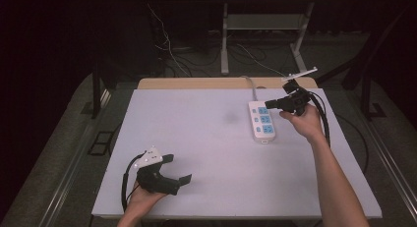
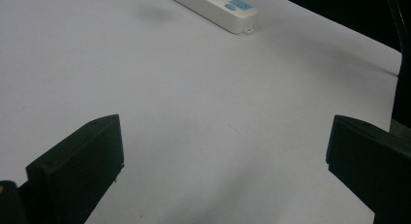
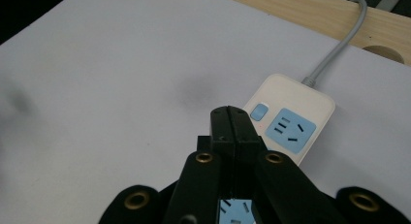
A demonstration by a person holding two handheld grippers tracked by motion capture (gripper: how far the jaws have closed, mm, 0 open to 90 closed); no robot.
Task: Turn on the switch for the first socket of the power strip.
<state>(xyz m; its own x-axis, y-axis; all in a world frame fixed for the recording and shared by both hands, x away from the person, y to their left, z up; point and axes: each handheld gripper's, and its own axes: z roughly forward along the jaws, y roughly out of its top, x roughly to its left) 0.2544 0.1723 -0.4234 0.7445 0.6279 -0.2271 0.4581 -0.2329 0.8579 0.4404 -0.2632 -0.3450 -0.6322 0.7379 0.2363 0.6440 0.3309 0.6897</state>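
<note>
Nearest the person, the left gripper (image 1: 178, 169) sits low over the white table (image 1: 206, 153) at the front-left, jaws spread wide with nothing between them. In the left gripper view it's just bare tabletop between the two black jaws, with the power strip (image 2: 213, 6) well off at the far end.

Further out on the right side, the right gripper (image 1: 269, 104) hangs over the far end of the strip (image 1: 261, 121), jaws pressed tight together, holding nothing. In the right gripper view the closed tips (image 3: 234, 124) sit just above and beside the small blue switch (image 3: 260, 112), next to the top socket (image 3: 290, 130). The strip lies flat along the table's right half, its grey cord (image 3: 339, 44) running off over the wooden edge (image 3: 310, 13) at the back.

My read is the job here is poking that switch with the closed tips. To do it well, I'd keep the jaws shut so they act like one finger, come straight down on the button rather than at a slant, and go gently so the strip doesn't skid or tip.

No containers anywhere; the sockets I can see are all empty, no plugs in.
</note>
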